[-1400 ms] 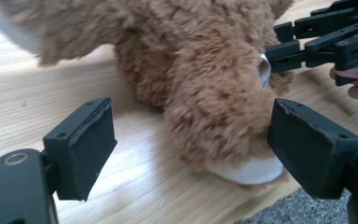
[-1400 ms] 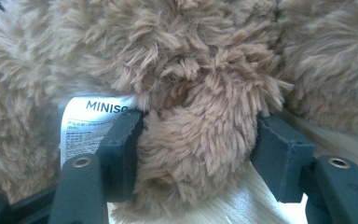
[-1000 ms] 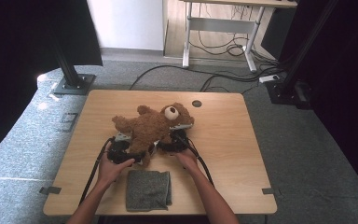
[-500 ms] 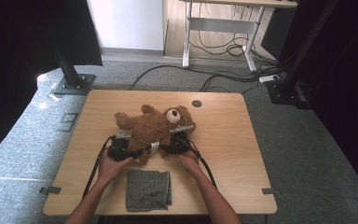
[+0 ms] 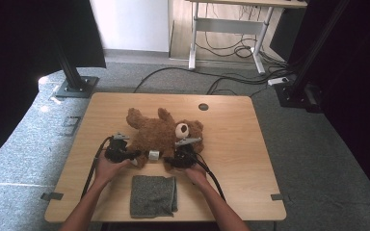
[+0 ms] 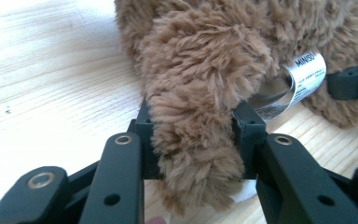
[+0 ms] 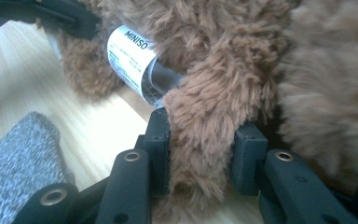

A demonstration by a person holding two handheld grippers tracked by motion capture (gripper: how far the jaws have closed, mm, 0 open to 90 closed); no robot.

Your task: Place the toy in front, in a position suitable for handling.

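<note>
A brown plush bear point(image 5: 161, 137) was seen lying across the middle of the table point(image 5: 231, 159), its head toward the right edge and its limbs spread. The step in hand was judged to be the seizing of the bear by two of its limbs. The left gripper point(image 5: 136, 155) had just been closing, and in the left gripper view its pads point(image 6: 145, 135) were pressed into the fur of one limb point(image 6: 198, 140), which bulged between the jaws. The right gripper point(image 5: 169, 163) had likewise just been closing, and in the right gripper view another limb point(image 7: 200, 135) was pinched between its pads point(image 7: 161, 140). A white sewn-in label point(image 7: 133, 58) was seen hanging from the bear's body between the two grips.

With both holds apparently made, a joint lift or drag of the bear was judged to be what would follow, perhaps toward the folded grey cloth point(image 5: 153, 195) that lay near the front edge of the table, just in front of the grippers. An even pull by both hands would be called for, since soft fur compresses and a limb could slip out of a loose pinch.

The table was of pale wood grain with a dark round cable port point(image 5: 203, 107) near its back edge. Grey carpet point(image 5: 29, 144) was seen around it, with black stands point(image 5: 72, 72), trailing cables and a second desk point(image 5: 231, 29) beyond.
</note>
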